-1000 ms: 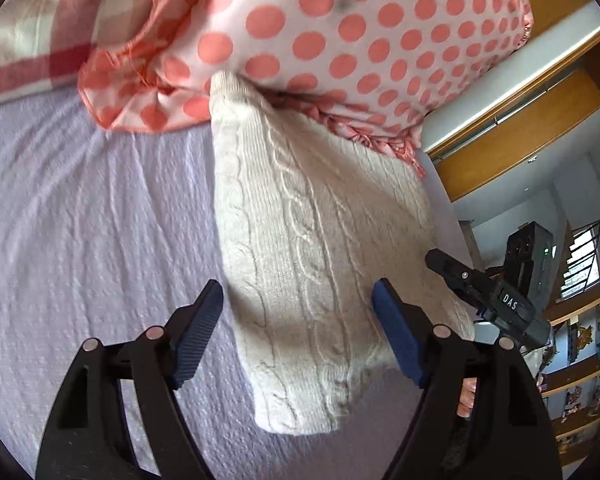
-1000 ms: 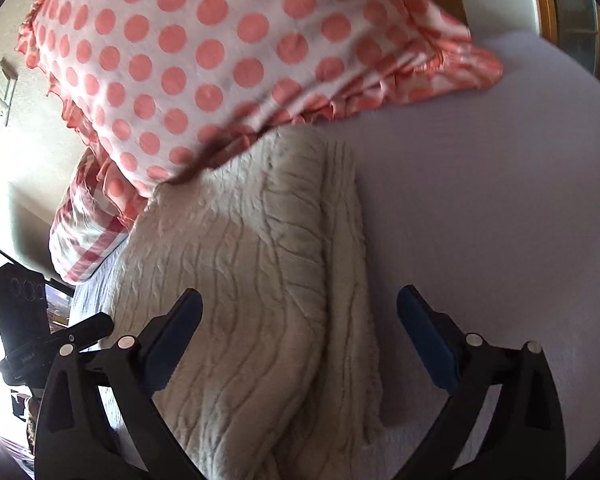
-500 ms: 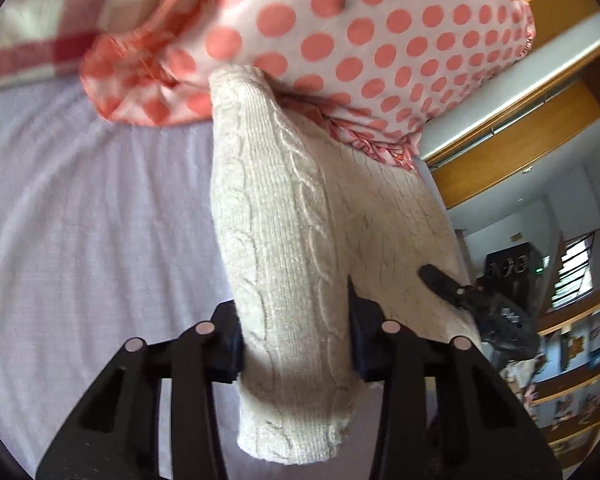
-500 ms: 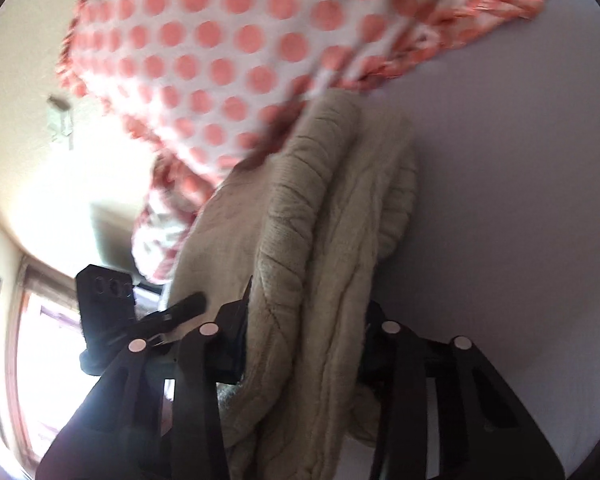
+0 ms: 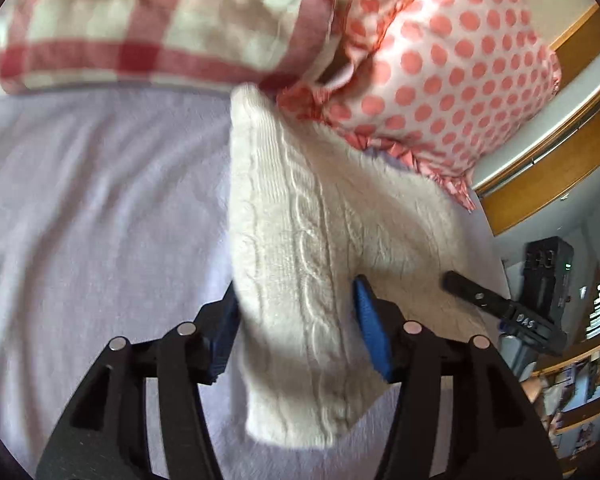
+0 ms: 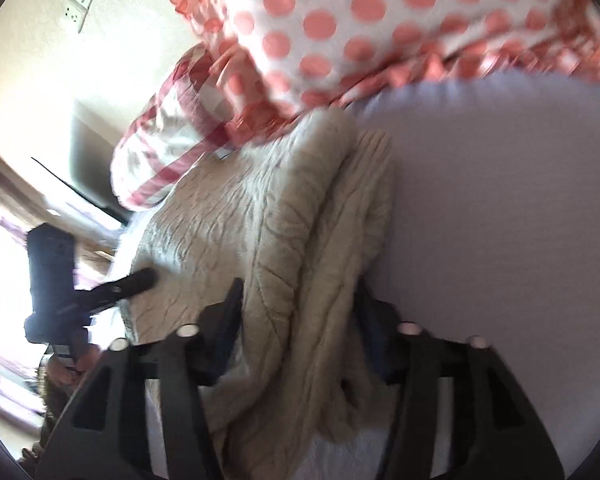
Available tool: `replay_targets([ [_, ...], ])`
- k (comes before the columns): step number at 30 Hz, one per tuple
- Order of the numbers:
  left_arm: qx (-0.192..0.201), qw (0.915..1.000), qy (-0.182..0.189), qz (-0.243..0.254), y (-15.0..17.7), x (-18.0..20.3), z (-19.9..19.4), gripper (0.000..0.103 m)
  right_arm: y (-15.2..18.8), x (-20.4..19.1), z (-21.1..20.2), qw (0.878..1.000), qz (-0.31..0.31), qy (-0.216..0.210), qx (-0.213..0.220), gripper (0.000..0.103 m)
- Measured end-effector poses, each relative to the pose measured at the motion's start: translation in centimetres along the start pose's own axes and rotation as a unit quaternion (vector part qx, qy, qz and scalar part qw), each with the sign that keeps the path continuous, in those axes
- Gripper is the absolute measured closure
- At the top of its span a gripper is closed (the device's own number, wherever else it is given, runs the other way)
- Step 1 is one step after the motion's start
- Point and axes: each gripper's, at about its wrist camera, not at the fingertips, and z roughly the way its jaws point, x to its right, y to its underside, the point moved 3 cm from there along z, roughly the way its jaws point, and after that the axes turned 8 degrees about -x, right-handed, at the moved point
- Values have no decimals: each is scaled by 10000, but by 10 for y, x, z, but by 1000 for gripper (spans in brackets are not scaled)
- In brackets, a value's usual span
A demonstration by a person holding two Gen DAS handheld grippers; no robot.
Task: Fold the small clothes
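Sweater [image 5: 300,240] on lilac bedsheet [image 5: 100,200] | left claw [image 5: 296,332] pinching sweater | right claw [image 6: 300,320] pinching sweater

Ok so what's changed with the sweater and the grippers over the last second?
Both grippers went from open to shut on the cream sweater: the left gripper on one end, the right gripper on the bunched end, which is now gathered up. The polka-dot pillow and lavender sheet stayed put.

Left claw [image 5: 296,316] clamped on cream cable-knit sweater [image 5: 300,240] over lilac bedsheet [image 5: 100,208]
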Motion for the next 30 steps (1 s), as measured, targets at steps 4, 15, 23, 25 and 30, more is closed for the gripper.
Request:
replay_targets([
  [4,638,9957,-489,454,3,22,-42,45,5,-26,-46,9956,-529,349,690,42],
  [15,91,9944,-591,871,8,69,30,22,32,-44,4,9954,-814,478,-176,42],
  [23,513,9808,-1385,1272,50,73,-19,12,59,-61,-44,9908,-597,1130,443,1],
  [25,613,9738,-1793,1254,70,62,-35,4,77,-65,-60,9871,-630,1262,754,1],
  [30,290,9706,-2188,957,118,34,-31,2,112,-69,-47,9828,-618,1654,550,1],
])
